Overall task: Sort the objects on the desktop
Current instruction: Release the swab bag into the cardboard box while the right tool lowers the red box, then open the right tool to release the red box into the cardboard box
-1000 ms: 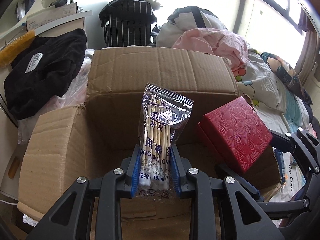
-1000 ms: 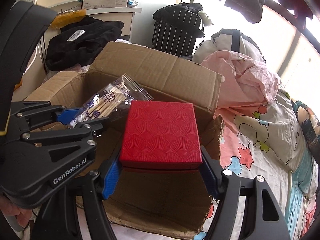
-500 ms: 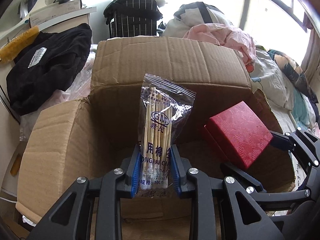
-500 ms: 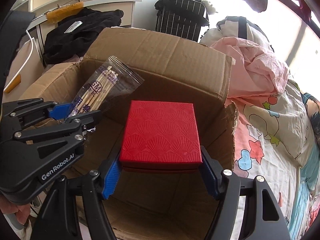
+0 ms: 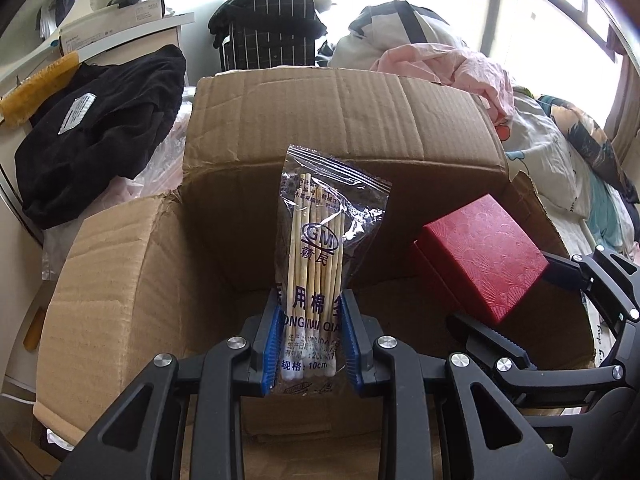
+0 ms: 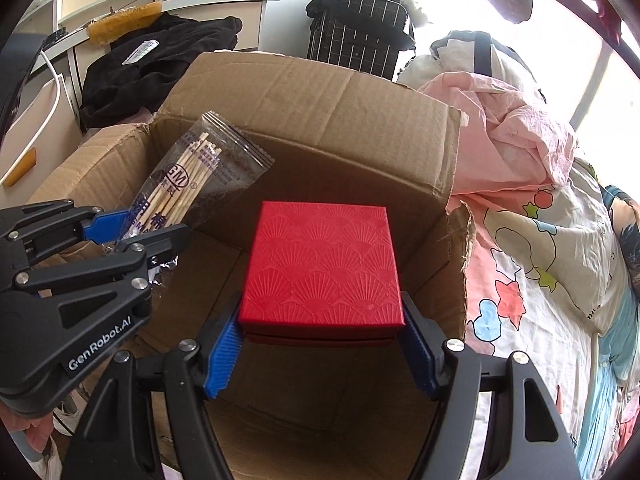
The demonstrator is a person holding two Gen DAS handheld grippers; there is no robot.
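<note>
My left gripper (image 5: 309, 344) is shut on a clear bag of cotton swabs (image 5: 320, 264) and holds it upright over the open cardboard box (image 5: 340, 120). My right gripper (image 6: 320, 348) is shut on a red patterned gift box (image 6: 324, 268) and holds it level above the inside of the same cardboard box (image 6: 320, 108). The red box also shows in the left wrist view (image 5: 484, 256), to the right of the swab bag. The swab bag shows in the right wrist view (image 6: 192, 184), to the left of the red box. Both items hang over the box's bare floor.
A black garment (image 5: 100, 120) lies left of the box near a white desk (image 6: 200, 4). A black striped suitcase (image 5: 272, 36) stands behind. Pink bedding (image 6: 508, 136) and a cartoon-print sheet (image 6: 552, 264) lie to the right.
Both grippers have moved forward and down over the box with their loads. The box interior looms larger. The grips have not changed.
</note>
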